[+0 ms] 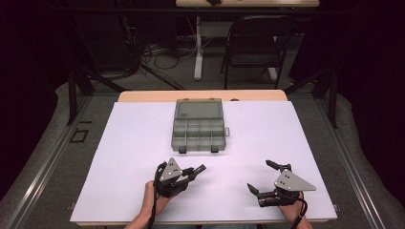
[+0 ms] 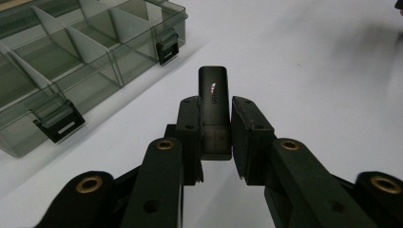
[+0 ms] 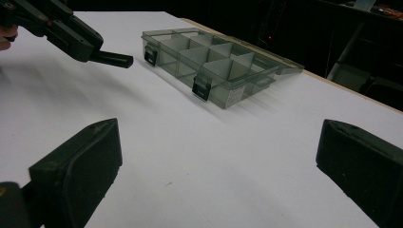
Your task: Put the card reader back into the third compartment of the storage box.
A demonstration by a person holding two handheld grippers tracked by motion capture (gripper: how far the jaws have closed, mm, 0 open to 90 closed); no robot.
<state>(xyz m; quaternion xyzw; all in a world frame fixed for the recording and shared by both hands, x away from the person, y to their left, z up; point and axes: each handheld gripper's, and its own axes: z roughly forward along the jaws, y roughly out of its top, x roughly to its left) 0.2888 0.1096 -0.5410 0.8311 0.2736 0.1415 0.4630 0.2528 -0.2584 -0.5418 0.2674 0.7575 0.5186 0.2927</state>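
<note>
My left claw (image 1: 193, 171) grips a black stick (image 2: 212, 97) by its rear end, its free tip jutting toward the box (image 1: 198, 125). Stick sits above the desk (image 1: 129, 162), near the box's front latches, not yet over it. Box lies open, its compartments looking empty. To do this well: keep the stick level, bring it over one compartment, lower, then release. My right claw (image 1: 261, 180) gapes wide, nothing in it, well apart.

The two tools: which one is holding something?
The left tool is. Its jaws are shut on a small black stick that pokes out toward the clear box. The right tool gapes wide open with nothing between its jaws.
</note>
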